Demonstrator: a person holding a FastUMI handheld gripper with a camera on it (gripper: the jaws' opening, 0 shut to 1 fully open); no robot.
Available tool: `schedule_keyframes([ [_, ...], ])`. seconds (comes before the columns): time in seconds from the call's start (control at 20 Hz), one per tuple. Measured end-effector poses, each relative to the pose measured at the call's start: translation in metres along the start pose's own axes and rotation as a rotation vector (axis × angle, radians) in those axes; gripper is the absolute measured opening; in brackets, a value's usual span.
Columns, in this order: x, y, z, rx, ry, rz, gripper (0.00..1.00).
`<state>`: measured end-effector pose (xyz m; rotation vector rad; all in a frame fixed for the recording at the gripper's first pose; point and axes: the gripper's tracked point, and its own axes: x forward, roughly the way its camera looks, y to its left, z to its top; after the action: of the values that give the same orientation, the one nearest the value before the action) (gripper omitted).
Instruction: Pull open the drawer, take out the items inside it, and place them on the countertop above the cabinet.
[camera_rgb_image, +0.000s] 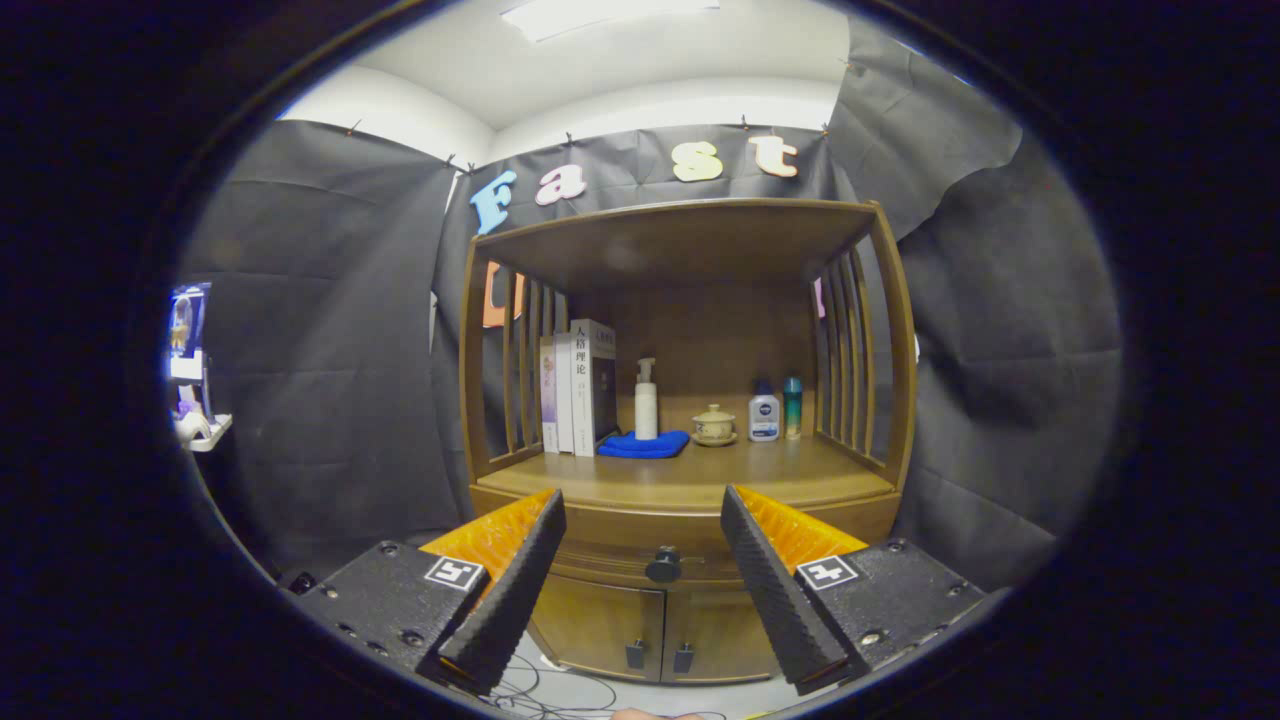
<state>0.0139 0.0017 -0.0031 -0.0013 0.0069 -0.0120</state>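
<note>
- Gripper (642, 505) jaws stand apart, holding nothing.
- Drawer (640, 560) closed, its knob (663, 565) between the fingers, beyond them.
- Countertop (690, 480) above carries books (578, 385), bottles, cup.

The cabinet (690, 400) stands beyond the gripper (642, 510), whose fingers are spread apart. On its countertop (690, 478), from left to right, stand books (578, 388), a pump bottle (646, 400) on a cloth (642, 446), a lidded cup (714, 424) and two small bottles (775, 410). The drawer knob (663, 566) sits below the countertop, between the fingers; two doors (650, 632) lie under it.
</note>
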Motion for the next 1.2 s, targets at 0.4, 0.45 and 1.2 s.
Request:
schedule_keyframes([
  [0.4, 0.018, 0.002, -0.016, -0.003, 0.013, -0.015, 0.99],
  [0.45, 0.022, -0.001, -0.022, -0.003, 0.015, -0.027, 0.99],
  [1.2, 0.108, -0.015, -0.114, -0.006, 0.182, -0.095, 0.99],
])
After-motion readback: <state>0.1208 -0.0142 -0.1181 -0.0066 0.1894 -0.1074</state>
